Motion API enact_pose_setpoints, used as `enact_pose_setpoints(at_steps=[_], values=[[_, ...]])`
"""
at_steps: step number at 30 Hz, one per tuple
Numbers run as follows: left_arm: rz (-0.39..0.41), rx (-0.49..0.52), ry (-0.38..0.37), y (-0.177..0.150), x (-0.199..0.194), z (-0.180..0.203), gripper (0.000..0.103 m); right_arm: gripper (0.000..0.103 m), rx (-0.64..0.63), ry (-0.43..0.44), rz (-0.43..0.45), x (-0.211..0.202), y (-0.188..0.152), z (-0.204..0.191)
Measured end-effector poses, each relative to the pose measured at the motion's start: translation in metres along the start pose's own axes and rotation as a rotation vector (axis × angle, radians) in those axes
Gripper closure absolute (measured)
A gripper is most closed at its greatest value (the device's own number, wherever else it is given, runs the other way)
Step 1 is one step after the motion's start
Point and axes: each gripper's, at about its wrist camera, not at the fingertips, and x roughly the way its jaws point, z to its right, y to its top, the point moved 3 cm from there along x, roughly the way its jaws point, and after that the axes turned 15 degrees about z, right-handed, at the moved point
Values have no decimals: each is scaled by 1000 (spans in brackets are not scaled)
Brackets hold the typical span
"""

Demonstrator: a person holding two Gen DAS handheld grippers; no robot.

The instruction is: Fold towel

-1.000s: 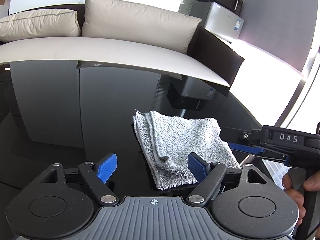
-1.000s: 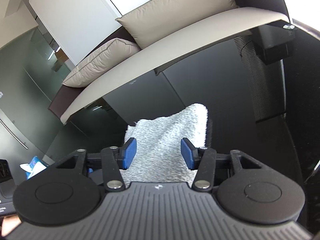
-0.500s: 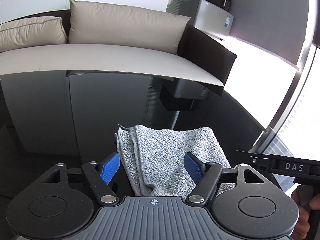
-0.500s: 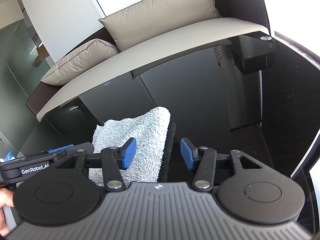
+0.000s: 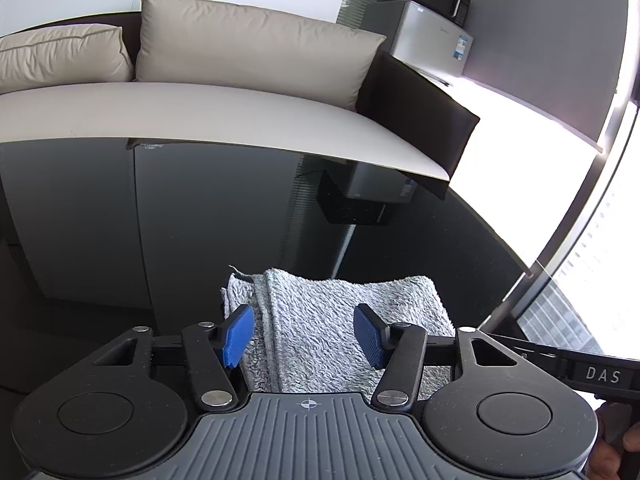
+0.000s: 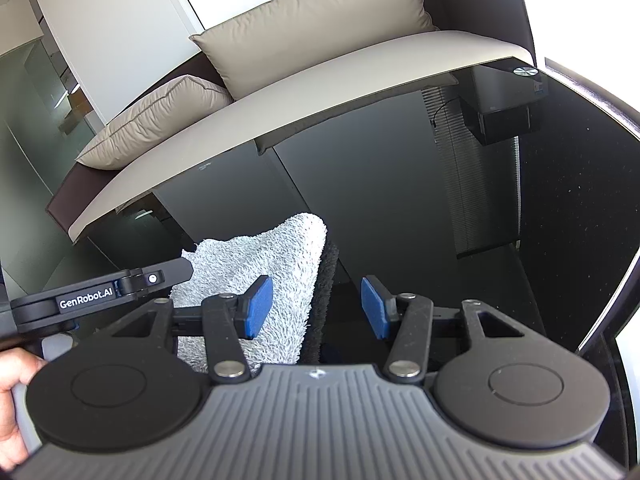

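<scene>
A grey terry towel (image 5: pixel 340 312), folded into a small stack, lies on the glossy black table (image 5: pixel 180 220). My left gripper (image 5: pixel 304 334) hovers over the towel's near part; its jaws are closing, with the towel below and between the blue pads, which press on nothing. In the right wrist view the same towel (image 6: pixel 276 256) lies left of centre. My right gripper (image 6: pixel 316 306) stands open over the towel's right edge and the bare table. The left gripper's body (image 6: pixel 100 292) shows at the left there, a hand behind it.
A sofa (image 5: pixel 220 112) with beige cushions runs along the table's far side. A printer and a microwave (image 5: pixel 432 20) stand at the back right. The table's right edge (image 6: pixel 624 280) curves close to my right gripper. Black glass stretches beyond the towel.
My left gripper has moved right and over the towel, and its jaws have narrowed. The right gripper has swung right, so the towel now lies left of its pads.
</scene>
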Motion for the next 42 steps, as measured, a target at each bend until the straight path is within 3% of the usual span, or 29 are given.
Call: enact_pose_setpoints(at_steps=[16, 31, 42], values=[[-22, -108, 1, 1, 22, -14, 61, 51, 6, 11, -16, 1, -1, 0], [-49, -343, -25, -1, 29, -45, 62, 51, -8, 13, -20, 2, -3, -2], [-47, -367, -41, -1, 31, -49, 69, 51, -11, 13, -24, 3, -5, -4]])
